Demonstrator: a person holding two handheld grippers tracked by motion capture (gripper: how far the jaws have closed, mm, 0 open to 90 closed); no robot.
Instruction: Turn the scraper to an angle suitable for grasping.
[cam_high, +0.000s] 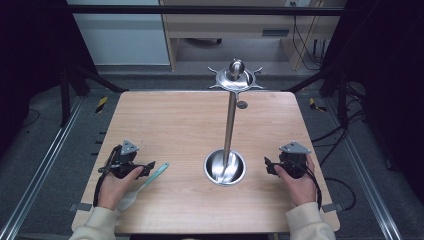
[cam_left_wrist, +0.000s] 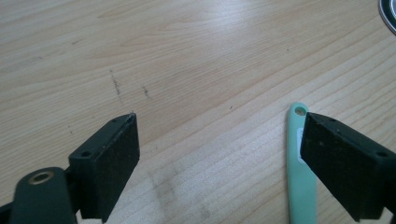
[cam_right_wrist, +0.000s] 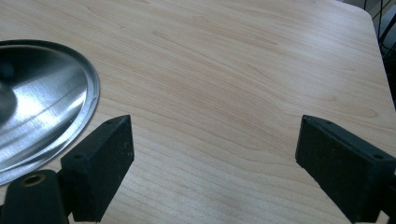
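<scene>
The left gripper was held with jaws apart, nothing clamped; the mint-green spatula lay flat on the table at its right jaw, near the left edge. The right gripper was likewise spread, empty, right of the steel stand's base. A closing could miss the thin handle, since it was not centred between the jaws.

Pale wood, bright steel, matt plastic

The light wood-grain desk looks smooth with a faint sheen (a few dark scuffs show in the left gripper view). The tall polished steel stand with a round dished base is mirror-glossy. The mint-green plastic spatula looks matt and smooth. The left claw has dull black, finely speckled pads.
</scene>
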